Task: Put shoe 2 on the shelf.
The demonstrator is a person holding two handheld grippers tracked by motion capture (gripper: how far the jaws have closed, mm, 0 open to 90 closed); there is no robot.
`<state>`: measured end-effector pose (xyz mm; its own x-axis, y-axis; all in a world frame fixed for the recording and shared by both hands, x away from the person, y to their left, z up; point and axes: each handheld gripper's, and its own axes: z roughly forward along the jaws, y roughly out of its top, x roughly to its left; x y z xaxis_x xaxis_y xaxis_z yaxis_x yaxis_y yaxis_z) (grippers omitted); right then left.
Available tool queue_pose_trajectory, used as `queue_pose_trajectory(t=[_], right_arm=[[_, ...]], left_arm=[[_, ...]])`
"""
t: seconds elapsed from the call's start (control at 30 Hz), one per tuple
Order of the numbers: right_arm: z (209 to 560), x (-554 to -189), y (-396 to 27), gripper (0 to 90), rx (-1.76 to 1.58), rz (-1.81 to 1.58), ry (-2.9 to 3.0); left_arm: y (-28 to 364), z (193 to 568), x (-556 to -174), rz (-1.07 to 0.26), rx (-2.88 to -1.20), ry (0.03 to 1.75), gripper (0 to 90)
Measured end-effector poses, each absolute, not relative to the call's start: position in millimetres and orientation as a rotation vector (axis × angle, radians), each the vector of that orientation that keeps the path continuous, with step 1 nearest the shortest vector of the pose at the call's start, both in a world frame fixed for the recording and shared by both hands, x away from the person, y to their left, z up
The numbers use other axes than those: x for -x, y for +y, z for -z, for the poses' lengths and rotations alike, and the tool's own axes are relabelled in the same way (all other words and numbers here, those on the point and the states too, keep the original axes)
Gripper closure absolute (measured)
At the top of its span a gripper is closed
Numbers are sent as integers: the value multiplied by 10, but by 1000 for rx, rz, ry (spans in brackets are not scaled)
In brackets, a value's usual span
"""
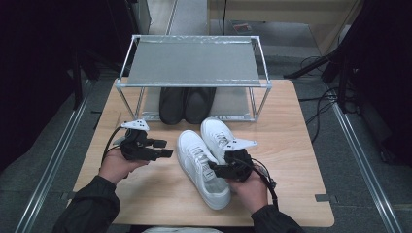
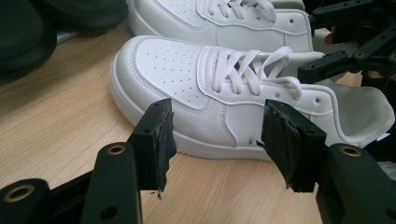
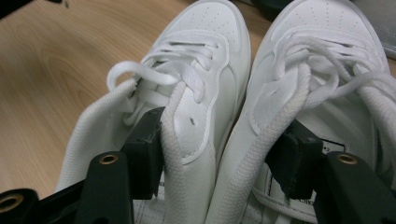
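Note:
Two white lace-up sneakers lie side by side on the wooden table, toes pointing away: the left sneaker [image 1: 199,165] [image 3: 210,46] and the right sneaker [image 1: 216,133] [image 3: 327,46]. My right gripper [image 1: 218,170] [image 3: 222,144] straddles their touching inner walls at the heel end, one jaw inside each shoe. Its pads press the two collars together. My left gripper [image 1: 163,148] [image 2: 219,130] hovers open just left of the near sneaker [image 2: 187,79], jaws aimed at its side with nothing touching them. The right gripper's black jaws [image 2: 345,56] show at the far shoe's collar.
A metal-framed shoe rack [image 1: 194,60] with a grey shelf stands at the table's far edge. A pair of black shoes [image 1: 187,104] [image 2: 28,32] sits beneath it, toes close to the white pair. Bare tabletop [image 1: 291,126] lies to the right and front left.

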<state>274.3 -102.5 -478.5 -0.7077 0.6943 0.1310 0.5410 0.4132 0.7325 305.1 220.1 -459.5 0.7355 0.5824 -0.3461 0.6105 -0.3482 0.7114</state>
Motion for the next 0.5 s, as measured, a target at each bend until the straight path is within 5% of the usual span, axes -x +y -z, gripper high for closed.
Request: queue_pose_trajectory(t=[0.33, 0.5], right_arm=[[4819, -2711, -1014, 477, -1055, -1150, 2425], [4819, -2707, -1018, 569, -1061, -1152, 2412]], left_arm=[[2214, 4592, -3052, 38, -2035, 908, 440], [2201, 4601, -3055, 45, -2046, 901, 438]])
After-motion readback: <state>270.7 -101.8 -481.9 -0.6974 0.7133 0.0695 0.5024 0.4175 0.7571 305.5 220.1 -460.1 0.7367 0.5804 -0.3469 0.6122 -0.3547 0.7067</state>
